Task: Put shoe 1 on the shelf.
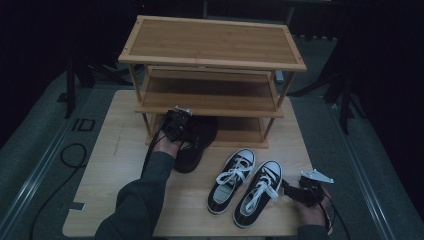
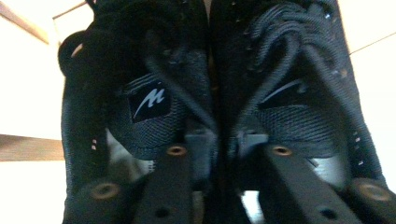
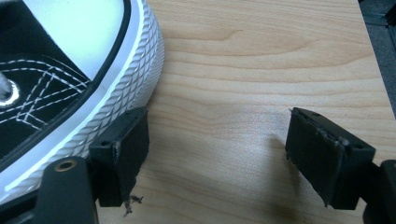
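A: Item one, location?

B: Pair of black mesh lace-up shoes (image 1: 196, 142), toes under the bamboo slatted three-tier rack's (image 1: 212, 55) bottom shelf. My left gripper (image 1: 176, 126) has both inner collars between its jaws; I'd ease off squarely.

A: Item two?

B: Black-and-white canvas sneakers (image 1: 245, 186), ribbed rubber toe; my right gripper (image 3: 217, 149) gapes alongside.

Your high view is dim: the room around the table (image 1: 125, 200) sinks into black, and only the wooden rack (image 1: 210, 45) catches soft light from above. In your left gripper view the black shoes (image 2: 154, 93) sit close and soft-focused, while the pale background blows out to white glare. Your right gripper view is bright and sharp, with the jaws casting a faint shadow onto the wood.
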A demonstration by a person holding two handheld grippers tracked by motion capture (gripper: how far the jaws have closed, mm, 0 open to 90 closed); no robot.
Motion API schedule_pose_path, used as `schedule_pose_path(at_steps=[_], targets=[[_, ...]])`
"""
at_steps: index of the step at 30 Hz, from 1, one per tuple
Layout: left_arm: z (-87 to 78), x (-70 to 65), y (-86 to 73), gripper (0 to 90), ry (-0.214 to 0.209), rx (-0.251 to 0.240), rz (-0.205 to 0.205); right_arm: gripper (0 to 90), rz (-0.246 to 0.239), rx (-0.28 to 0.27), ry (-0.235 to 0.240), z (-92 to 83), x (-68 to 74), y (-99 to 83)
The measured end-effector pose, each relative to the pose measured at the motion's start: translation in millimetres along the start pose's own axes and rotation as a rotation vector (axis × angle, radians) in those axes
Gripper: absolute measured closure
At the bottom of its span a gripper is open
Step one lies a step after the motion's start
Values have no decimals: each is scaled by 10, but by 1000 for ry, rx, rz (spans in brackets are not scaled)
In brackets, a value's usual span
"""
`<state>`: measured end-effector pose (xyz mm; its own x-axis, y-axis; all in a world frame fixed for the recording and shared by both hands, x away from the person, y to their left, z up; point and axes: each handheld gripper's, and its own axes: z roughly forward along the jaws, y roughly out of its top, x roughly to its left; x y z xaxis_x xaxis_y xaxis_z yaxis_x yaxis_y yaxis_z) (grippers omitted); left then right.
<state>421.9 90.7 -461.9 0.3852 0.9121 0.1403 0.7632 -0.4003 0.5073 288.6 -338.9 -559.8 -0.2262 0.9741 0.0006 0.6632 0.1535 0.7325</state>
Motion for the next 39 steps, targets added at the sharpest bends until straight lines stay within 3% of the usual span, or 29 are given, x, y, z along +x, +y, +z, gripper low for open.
schedule_pose_path(at_steps=[8,11,17,23,27,30,39], targets=[[-62,34,-59,583,-44,7,81,214,0,0,0,0,0,0],[-109,85,-72,569,-80,-14,74,214,0,0,0,0,1,-1],[-272,167,-119,567,-103,-46,94,214,0,0,0,-1,1,-1],[-466,200,-187,680,-174,-86,137,214,0,0,-1,-1,2,-1],[-543,210,-237,790,-215,-72,158,214,0,0,0,-1,2,-1],[-578,215,-283,889,-220,-54,167,214,0,0,-1,-1,2,-1],[-645,238,-423,897,-247,-57,176,214,-1,-1,-1,-1,2,-2]])
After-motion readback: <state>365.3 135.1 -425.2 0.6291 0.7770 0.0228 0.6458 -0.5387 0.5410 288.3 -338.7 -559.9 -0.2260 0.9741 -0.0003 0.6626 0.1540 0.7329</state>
